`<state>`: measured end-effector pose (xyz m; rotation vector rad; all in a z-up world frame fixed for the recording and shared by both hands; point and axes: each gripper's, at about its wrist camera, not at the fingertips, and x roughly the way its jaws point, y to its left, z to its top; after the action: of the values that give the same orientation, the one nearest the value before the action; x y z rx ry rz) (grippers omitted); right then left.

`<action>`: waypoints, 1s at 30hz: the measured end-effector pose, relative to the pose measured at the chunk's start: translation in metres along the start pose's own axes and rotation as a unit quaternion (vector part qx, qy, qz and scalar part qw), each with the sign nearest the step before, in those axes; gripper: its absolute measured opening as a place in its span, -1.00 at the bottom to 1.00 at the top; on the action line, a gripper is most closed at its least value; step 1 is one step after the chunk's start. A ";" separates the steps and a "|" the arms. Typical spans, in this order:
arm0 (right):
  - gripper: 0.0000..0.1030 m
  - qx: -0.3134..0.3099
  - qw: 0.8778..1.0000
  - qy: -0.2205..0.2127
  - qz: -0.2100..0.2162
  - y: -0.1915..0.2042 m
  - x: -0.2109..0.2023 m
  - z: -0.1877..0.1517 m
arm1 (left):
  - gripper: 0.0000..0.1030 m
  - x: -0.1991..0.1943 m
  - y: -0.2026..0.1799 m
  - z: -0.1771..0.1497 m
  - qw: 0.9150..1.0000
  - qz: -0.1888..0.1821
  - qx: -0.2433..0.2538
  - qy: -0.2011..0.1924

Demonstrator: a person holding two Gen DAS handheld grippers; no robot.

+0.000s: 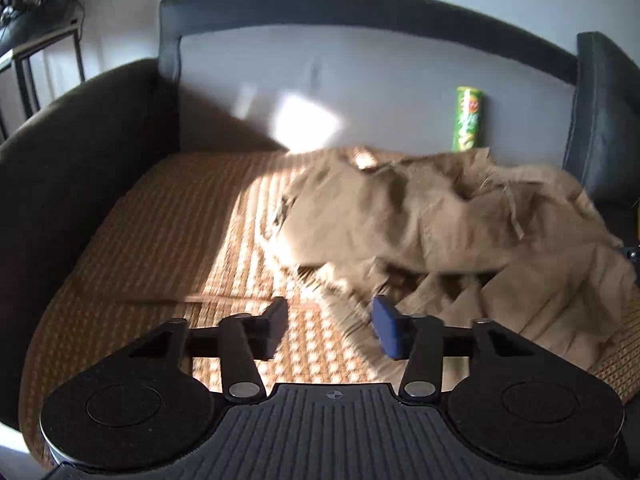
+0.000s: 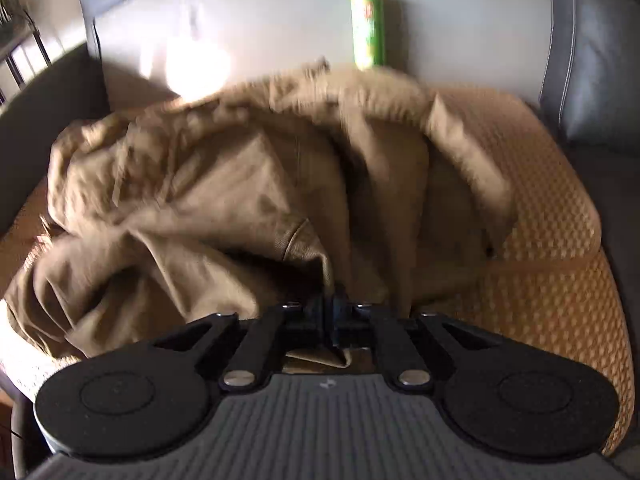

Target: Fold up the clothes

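At the far left of the left wrist view stood a thin metal-framed rack [image 1: 28, 40], blurred and partly cut off by the frame edge. Next came the dark rounded armrest [image 1: 80, 152] of a sofa, its pale back panel [image 1: 360, 92] edged by a dark band. The seat was covered by a woven mat [image 1: 160, 240] of brown and tan checks, ribbed in texture, with a sunlit strip across its middle. The left gripper [image 1: 332, 330] hung released over this mat, its fingers spread apart with nothing between them; the pad on the right side was blue and lay close to the cloth's near edge, though motion blur made contact uncertain. The tan garment [image 1: 460, 232] lay crumpled on the right half of the seat, a matte woven fabric in deep folds, with a frayed thread or two showing. Behind it a green cylindrical can [image 1: 468, 120] stood upright against the back panel, its base hidden by the cloth. In the right wrist view the right gripper [image 2: 330, 320] was clenched on a fold of the garment's near edge. A dark cushion [image 2: 592, 60] with light piping closed the right side.
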<state>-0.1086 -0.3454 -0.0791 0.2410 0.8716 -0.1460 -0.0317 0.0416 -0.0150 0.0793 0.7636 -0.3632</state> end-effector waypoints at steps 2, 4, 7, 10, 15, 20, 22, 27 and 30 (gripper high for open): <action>-0.21 0.006 0.999 -0.037 0.018 -0.004 -0.019 0.010 | 0.47 0.001 -0.023 0.026 1.000 -0.018 0.009 -0.022; -0.15 0.001 0.997 -0.071 0.015 -0.007 -0.033 0.018 | 0.56 0.013 -0.050 0.050 0.999 -0.037 0.022 -0.033; 0.07 -0.012 0.994 -0.106 -0.013 -0.019 -0.039 0.032 | 0.64 0.044 -0.094 0.082 0.997 -0.054 0.046 -0.036; 0.46 -0.024 0.989 -0.131 -0.064 -0.038 -0.019 0.045 | 0.65 0.092 -0.137 0.106 0.995 -0.075 0.066 -0.010; 0.50 -0.040 0.988 -0.112 -0.101 -0.078 0.031 0.059 | 0.66 0.164 -0.195 0.133 0.990 -0.083 0.112 0.032; 0.63 -0.086 0.986 -0.081 -0.115 -0.118 0.075 0.046 | 0.66 0.219 -0.243 0.139 0.978 -0.072 0.185 0.058; 0.63 -0.084 0.988 -0.064 -0.113 -0.133 0.088 0.039 | 0.67 0.242 -0.262 0.142 0.972 -0.067 0.213 0.069; 0.63 -0.043 0.995 -0.049 -0.081 -0.155 0.111 0.030 | 0.67 0.274 -0.281 0.128 0.965 -0.042 0.247 0.080; 0.62 -0.026 0.998 -0.049 -0.042 -0.156 0.108 0.029 | 0.67 0.279 -0.285 0.120 0.961 -0.037 0.267 0.069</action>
<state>-0.0535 -0.5060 -0.1678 0.1476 0.7865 -0.2110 0.1334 -0.3304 -0.1031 0.5902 0.7904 -0.6344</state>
